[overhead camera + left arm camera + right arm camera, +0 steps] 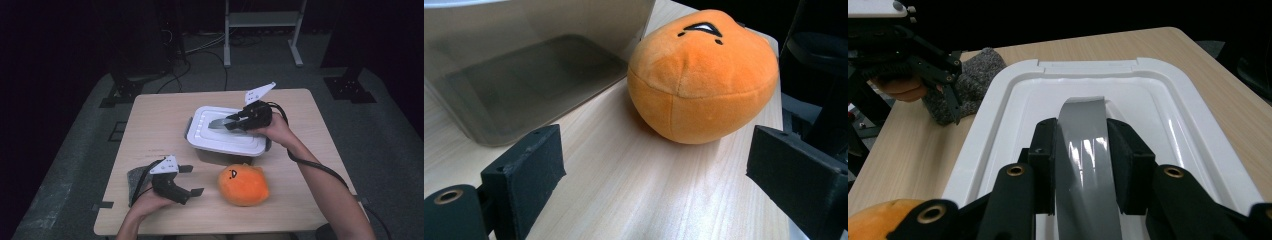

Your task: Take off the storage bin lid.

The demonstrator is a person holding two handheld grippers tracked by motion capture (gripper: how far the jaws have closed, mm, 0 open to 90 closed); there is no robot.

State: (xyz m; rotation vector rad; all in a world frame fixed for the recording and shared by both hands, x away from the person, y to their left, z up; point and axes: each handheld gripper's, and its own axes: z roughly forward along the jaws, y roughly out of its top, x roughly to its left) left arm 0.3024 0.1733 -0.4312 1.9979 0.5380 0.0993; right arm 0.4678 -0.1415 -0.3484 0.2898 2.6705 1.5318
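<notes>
High view is showing the wooden table (150, 115) filling the middle of the frame, with the lidded storage box (220, 155) sitting just right of centre. Its white lid (210, 131) is lying flat on top, and the grey handle (218, 122) is running across the lid's middle. The right gripper (231, 121) is reaching in from the right of the frame, its jaws pinching that handle from both sides; in the right gripper view the black pads (1124, 155) are pressing on the grey handle (1085, 150) above the white lid (1168, 95). Below the box, at lower centre, the orange plush toy (243, 184) is resting on the table, just beside the box's front wall. The left gripper (192, 180) is sitting at lower left, jaws spread wide with nothing between them, pointing toward the toy. A grey knitted cloth (136, 179) is lying under the left hand (147, 202).
</notes>
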